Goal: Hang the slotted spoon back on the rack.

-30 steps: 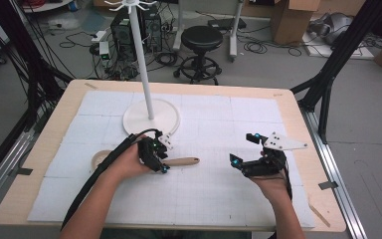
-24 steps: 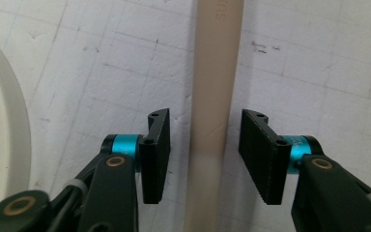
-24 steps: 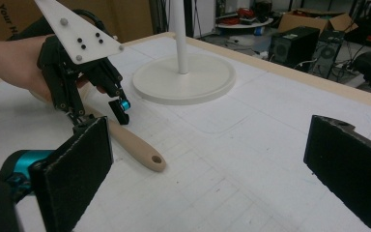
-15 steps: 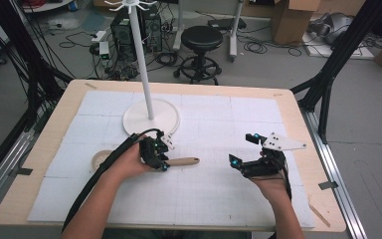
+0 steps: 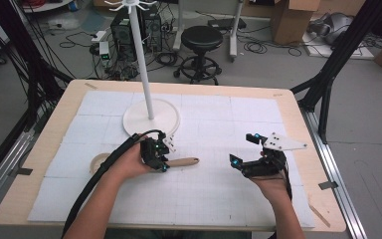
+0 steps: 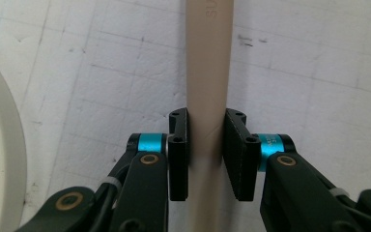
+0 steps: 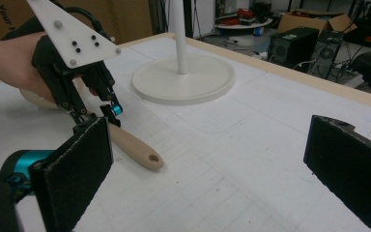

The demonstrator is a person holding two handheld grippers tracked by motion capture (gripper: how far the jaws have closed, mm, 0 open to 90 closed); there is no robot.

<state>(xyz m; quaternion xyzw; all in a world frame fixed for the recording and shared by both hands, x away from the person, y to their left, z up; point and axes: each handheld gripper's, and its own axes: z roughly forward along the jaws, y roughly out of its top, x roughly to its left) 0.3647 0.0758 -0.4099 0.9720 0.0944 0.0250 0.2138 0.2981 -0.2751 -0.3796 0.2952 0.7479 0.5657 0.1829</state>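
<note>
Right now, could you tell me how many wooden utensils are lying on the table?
1. A wooden spoon lies on the white mat in front of the stand's base, its handle between the left gripper jaws. None other is visible.

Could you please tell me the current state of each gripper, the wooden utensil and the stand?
left gripper: jaws closed on the handle of the wooden utensil.
right gripper: jaws wide open, holding nothing, above the mat.
wooden utensil: lying flat on the mat, gripped at its handle.
white stand: upright, nothing visible hanging on its hooks.
</note>
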